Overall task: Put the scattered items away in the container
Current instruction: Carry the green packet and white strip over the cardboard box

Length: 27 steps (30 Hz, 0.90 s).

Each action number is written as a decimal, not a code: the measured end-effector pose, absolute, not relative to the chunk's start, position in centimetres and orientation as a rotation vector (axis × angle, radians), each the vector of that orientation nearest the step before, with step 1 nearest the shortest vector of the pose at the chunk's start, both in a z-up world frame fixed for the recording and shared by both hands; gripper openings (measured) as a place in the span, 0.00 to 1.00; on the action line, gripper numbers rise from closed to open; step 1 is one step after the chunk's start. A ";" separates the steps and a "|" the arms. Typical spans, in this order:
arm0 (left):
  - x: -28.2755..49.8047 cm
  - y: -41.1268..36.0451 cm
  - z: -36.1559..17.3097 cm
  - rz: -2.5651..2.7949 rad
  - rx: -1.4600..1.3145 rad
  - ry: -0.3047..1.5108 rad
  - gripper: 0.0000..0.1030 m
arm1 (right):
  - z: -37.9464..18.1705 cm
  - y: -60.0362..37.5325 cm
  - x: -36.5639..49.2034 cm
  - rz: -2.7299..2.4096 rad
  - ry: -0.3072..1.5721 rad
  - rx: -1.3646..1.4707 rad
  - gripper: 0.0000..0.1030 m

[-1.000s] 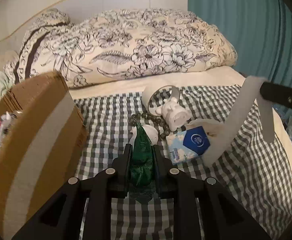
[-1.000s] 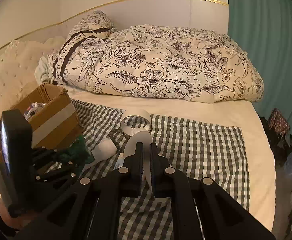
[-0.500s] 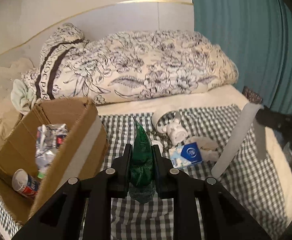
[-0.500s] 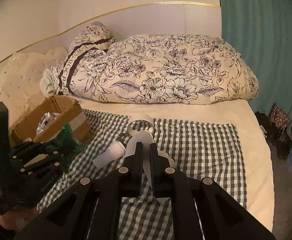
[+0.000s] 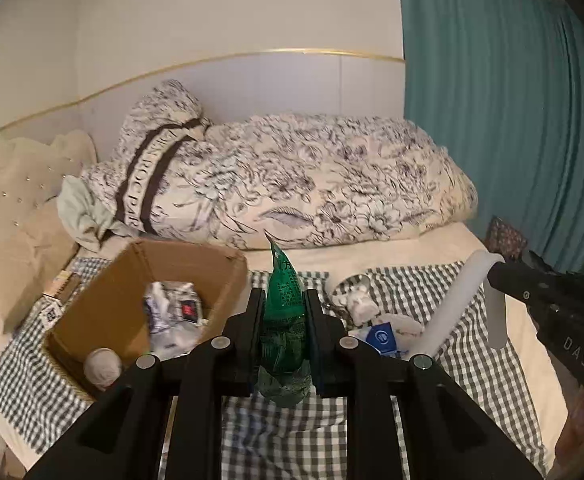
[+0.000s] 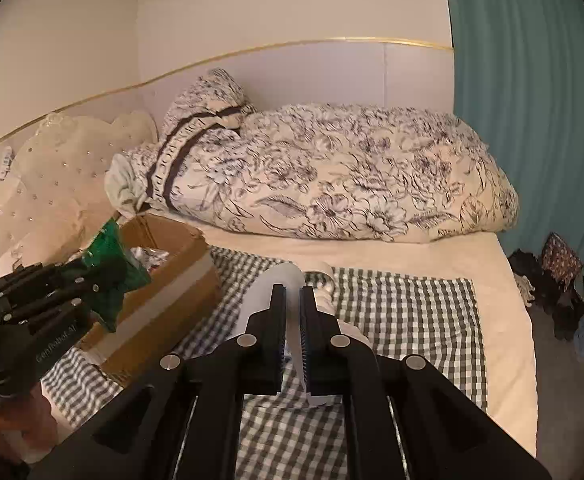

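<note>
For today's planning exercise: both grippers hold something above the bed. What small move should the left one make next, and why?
Probably carry the green packet leftward until it hangs over the cardboard box, then open. The left gripper is shut on the packet, lifted clear of the checked cloth, and the box's open top lies just to its left.

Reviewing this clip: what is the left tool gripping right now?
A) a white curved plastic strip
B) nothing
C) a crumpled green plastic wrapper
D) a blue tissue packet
C: the left tool is shut on the crumpled green plastic wrapper, whose tip sticks up between its fingers, beside the open brown cardboard box.
</note>
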<state>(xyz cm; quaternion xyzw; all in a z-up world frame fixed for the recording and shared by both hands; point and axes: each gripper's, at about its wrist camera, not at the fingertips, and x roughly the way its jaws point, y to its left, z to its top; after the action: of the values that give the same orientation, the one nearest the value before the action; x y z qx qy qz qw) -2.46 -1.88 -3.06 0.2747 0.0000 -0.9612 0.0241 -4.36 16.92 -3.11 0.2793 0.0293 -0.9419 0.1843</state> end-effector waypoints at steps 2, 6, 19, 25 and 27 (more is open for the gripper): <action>-1.7 -2.5 -2.3 -2.969 0.831 0.011 0.19 | -2.7 16.4 -3.8 -2.651 0.090 0.774 0.06; -0.4 -3.9 -1.2 -2.955 0.803 0.032 0.19 | -1.6 15.5 -2.6 -2.639 0.105 0.754 0.06; 1.8 -9.0 0.9 -2.908 0.764 0.086 0.19 | 1.4 11.5 -1.0 -2.602 0.142 0.690 0.06; 2.3 -11.5 1.1 -2.873 0.766 0.077 0.19 | 2.3 8.8 -1.0 -2.571 0.140 0.658 0.06; 2.1 -12.4 1.0 -2.861 0.770 0.078 0.19 | 2.4 7.8 -1.0 -2.558 0.141 0.649 0.06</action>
<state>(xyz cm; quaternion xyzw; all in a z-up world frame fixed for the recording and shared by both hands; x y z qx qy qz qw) 2.12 -12.44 1.05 0.2588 0.0261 -0.9615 0.0888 -0.96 7.83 2.45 0.2379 0.0519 -0.9380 0.2467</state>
